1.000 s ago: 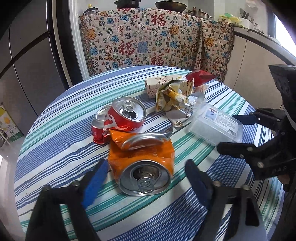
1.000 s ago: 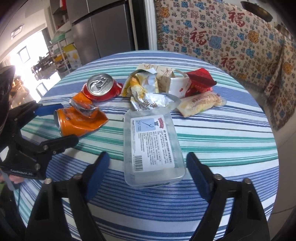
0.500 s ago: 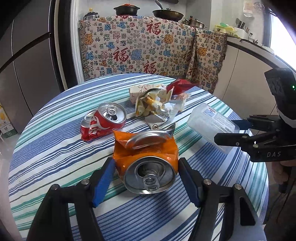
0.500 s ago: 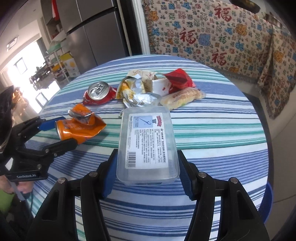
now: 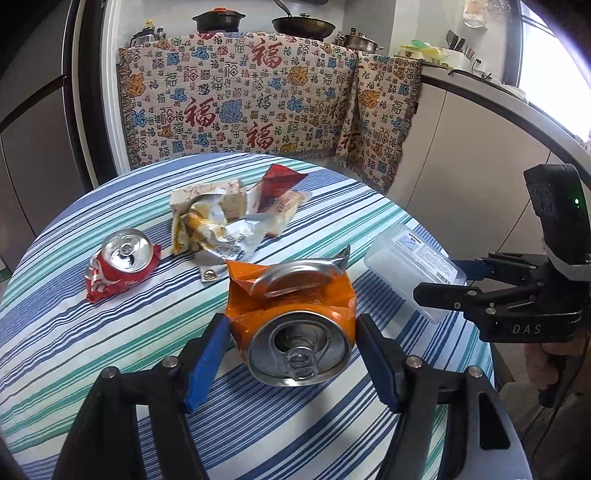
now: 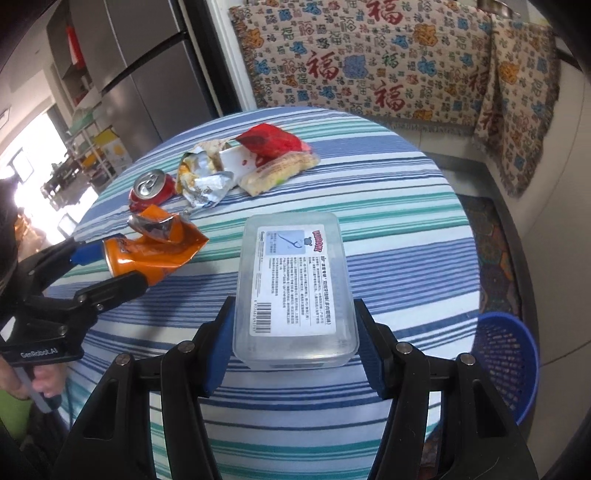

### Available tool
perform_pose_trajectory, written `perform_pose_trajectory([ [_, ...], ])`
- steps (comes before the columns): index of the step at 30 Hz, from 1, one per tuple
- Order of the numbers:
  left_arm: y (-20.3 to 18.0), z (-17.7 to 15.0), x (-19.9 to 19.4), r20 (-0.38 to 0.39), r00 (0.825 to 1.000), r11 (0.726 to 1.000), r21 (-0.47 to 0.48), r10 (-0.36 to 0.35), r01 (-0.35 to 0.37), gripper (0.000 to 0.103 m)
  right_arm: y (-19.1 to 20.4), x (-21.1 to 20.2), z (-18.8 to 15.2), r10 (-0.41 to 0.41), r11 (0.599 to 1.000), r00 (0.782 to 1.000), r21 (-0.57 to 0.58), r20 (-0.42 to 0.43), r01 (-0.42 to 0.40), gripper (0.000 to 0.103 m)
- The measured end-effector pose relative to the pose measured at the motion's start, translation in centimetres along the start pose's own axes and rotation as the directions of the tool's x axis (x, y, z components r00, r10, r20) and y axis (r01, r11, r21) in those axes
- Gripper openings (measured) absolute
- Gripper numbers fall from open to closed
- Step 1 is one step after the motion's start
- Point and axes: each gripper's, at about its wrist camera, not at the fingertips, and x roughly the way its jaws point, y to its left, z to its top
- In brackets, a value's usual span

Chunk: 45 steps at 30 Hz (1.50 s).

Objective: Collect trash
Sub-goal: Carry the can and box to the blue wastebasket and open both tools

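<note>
Both grips have lifted since before: our left gripper [image 5: 291, 354] clamps the orange can [image 5: 295, 328], our right gripper [image 6: 295, 339] the plastic box [image 6: 295, 284], above the striped tablecloth [image 6: 406, 229]; blue basket [image 6: 506, 354] lower right.

Likely a home kitchen: pots [image 5: 219, 20], counter [image 5: 498, 96], steel fridge [image 6: 147, 74].

A round table [image 5: 92, 332] is covered by a striped cloth. A patterned blanket [image 5: 240, 103] is draped at 12 o'clock beyond it. Pots [image 5: 219, 20] are set above the blanket. A refrigerator [image 6: 147, 74] is located at 10 o'clock.
</note>
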Motion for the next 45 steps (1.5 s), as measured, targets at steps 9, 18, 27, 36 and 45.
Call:
perform_pose_trajectory([
  [9, -5.8, 1.7, 1.9, 0.000, 0.997, 0.995, 0.065, -0.076, 0.076, 0.071, -6.1, -3.5, -1.5, -0.053, 0.991, 0.997, 0.124, 0.047, 0.047, 0.062],
  [18, -13.5, 4.8, 4.3, -0.016, 0.978, 0.972, 0.111, -0.207, 0.207, 0.071, -15.8, -8.4, -3.8, -0.196, 0.943, 0.977, 0.290, 0.082, 0.165, 0.062],
  [27, -23.0, 6.7, 9.0, -0.083, 0.952, 0.940, 0.151, -0.296, 0.305, 0.071, -24.4, -10.9, -7.6, -0.303, 0.867, 0.953, 0.424, 0.026, 0.263, 0.062],
  [36, -28.9, 6.3, 14.8, -0.159, 0.942, 0.929, 0.186, -0.294, 0.321, 0.071, -29.6, -11.4, -9.7, -0.323, 0.805, 0.946, 0.526, 0.001, 0.274, 0.062],
  [45, -31.5, 6.2, 18.2, -0.195, 0.937, 0.916, 0.225, -0.291, 0.331, 0.072, -32.6, -12.0, -10.3, -0.309, 0.769, 0.951, 0.594, 0.022, 0.236, 0.062],
])
